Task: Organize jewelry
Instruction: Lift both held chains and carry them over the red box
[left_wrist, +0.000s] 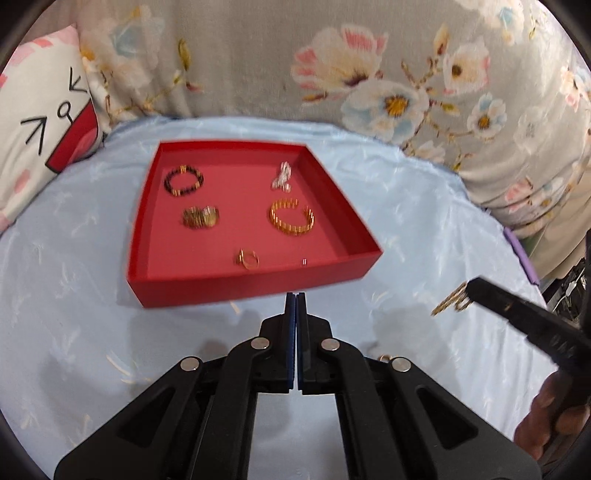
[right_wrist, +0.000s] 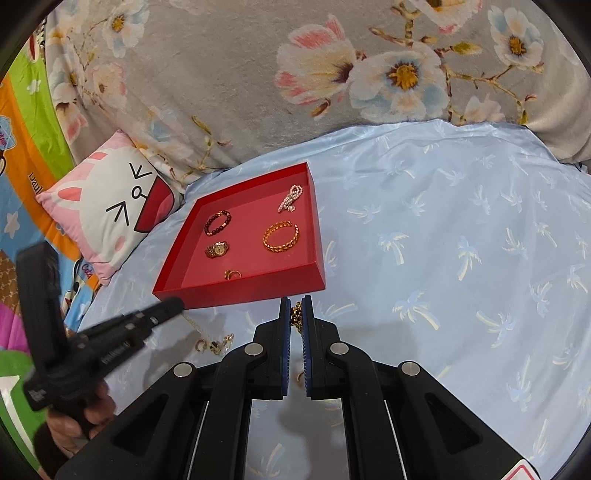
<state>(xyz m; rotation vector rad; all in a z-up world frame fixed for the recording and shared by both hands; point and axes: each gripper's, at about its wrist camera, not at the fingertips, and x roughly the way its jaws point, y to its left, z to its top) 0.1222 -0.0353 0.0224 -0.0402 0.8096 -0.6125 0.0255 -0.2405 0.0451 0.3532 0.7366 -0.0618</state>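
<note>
Pinching a gold chain (right_wrist: 295, 316), right tongs (right_wrist: 296, 306); left tongs (left_wrist: 296, 301) pressed together, empty; cloth-strewn necklace (right_wrist: 216, 341) right-view only.

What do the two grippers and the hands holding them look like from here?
Both grippers are matte black plastic linkages with round silver pivot pins and blue ribbed pads lining the fingers. The left gripper looks the same as the right gripper. White lettering, unreadable, marks the left's body in the right wrist view. A red-and-white sticker sits at the right's lower edge. Bare hand, no sleeve; no cables visible.
</note>
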